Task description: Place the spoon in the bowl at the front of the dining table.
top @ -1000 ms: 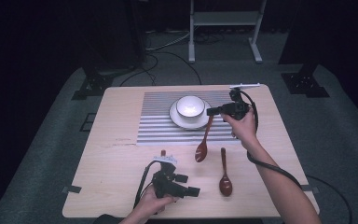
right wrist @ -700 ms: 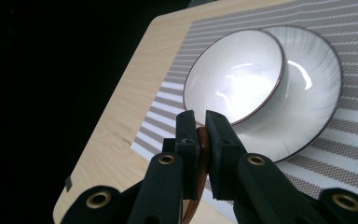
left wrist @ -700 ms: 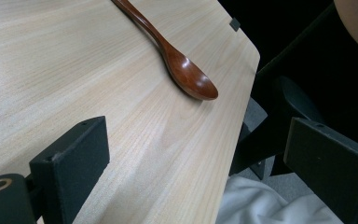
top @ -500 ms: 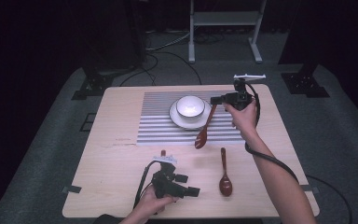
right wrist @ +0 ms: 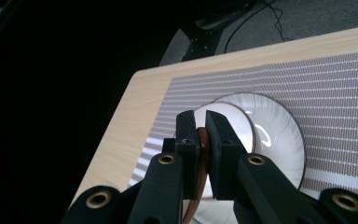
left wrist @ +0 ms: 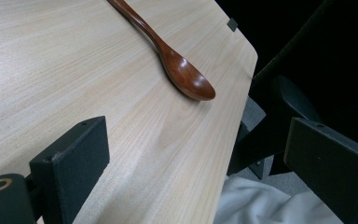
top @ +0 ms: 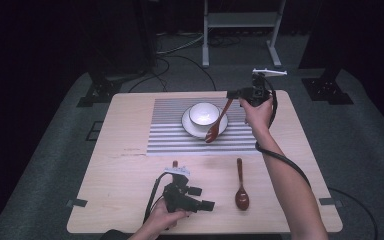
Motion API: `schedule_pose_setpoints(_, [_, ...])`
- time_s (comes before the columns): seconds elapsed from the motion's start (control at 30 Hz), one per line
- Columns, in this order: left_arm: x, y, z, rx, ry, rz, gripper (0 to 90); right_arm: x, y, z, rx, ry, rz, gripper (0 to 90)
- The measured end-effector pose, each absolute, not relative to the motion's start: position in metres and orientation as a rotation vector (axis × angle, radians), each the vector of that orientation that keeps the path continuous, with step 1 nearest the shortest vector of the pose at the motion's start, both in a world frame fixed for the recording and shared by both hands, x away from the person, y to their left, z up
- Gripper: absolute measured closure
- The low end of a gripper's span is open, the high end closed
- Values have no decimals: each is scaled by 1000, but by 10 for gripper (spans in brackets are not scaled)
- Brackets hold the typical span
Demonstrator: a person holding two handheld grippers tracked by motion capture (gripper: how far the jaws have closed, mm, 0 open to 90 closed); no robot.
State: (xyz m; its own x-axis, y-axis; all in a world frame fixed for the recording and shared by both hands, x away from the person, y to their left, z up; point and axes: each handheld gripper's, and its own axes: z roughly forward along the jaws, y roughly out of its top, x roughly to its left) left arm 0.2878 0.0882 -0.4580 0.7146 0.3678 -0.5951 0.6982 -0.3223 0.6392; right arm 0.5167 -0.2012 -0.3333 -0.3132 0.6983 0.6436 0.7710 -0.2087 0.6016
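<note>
Right gripper (top: 236, 93) is clamping the handle end of a wooden spoon (top: 217, 121), jaws pinched together on it in the right gripper view, with the spoon hanging diagonally so its head is dangling over the near-right rim of the white bowl (top: 203, 113). The bowl is sitting on a saucer (top: 192, 130) in the middle of the striped placemat (top: 170, 125). Left gripper (top: 203, 203) is idling well on the near side of the bowl, jaws standing apart with nothing between them. A second spoon (top: 240, 184) is lying flat on the table (top: 115, 165), near and to the right of the bowl, just right of the left gripper. Risks as I'm reading it: the grip is sitting at the very tip of the handle, so the long lever is likely pivoting in the pads and the head is landing off target. Coming down too fast is risking a knock on the bowl rim, tipping it or sliding it off the saucer. Releasing while the spoon is leaning outward is probably letting it flip out onto the placemat.
</note>
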Motion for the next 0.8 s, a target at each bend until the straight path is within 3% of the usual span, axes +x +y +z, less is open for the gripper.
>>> schedule_pose_setpoints(0.8, [287, 91, -457, 1934, 815, -424, 55, 537, -208, -328, -1998, -1800, -1679, 834])
